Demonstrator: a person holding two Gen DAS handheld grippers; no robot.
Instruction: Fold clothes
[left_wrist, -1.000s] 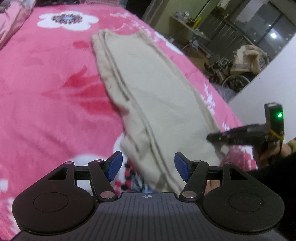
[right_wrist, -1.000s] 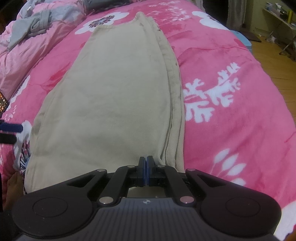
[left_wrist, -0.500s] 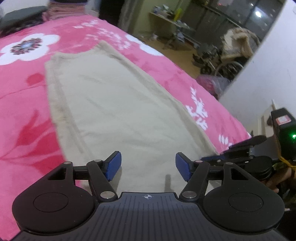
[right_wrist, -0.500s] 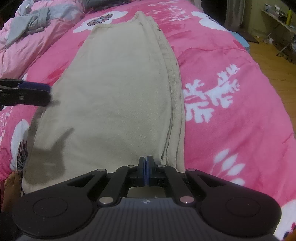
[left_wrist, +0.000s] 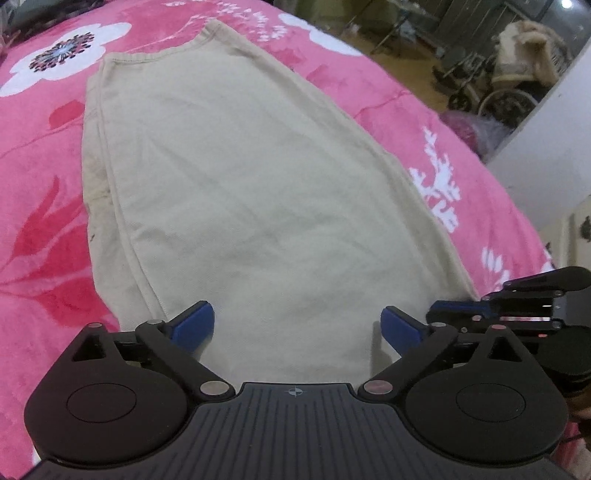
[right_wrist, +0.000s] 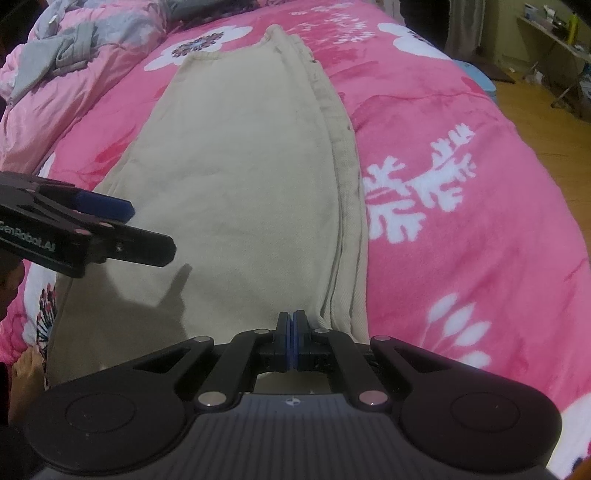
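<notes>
Beige trousers (left_wrist: 240, 184), folded lengthwise, lie flat along a pink flowered bedspread (left_wrist: 37, 184). My left gripper (left_wrist: 297, 328) is open and hovers just above their near end, blue pads wide apart over the cloth. In the right wrist view it (right_wrist: 144, 229) enters from the left and casts a shadow on the trousers (right_wrist: 240, 166). My right gripper (right_wrist: 294, 328) is shut at the near right corner, where the layered seam edges end. From the left wrist view its tip (left_wrist: 436, 314) meets that corner. The pinched cloth itself is hidden by the fingers.
The bedspread (right_wrist: 461, 129) drops off to a wooden floor (right_wrist: 546, 92) on the right. Grey clothes on a pink quilt (right_wrist: 66, 51) lie at the far left. A white wall (left_wrist: 546, 122) and wheeled clutter (left_wrist: 498, 85) stand beyond the bed.
My left gripper has swung from the trousers' left side to over their near end and come closer to the cloth, still open. The right gripper and trousers have stayed put.
</notes>
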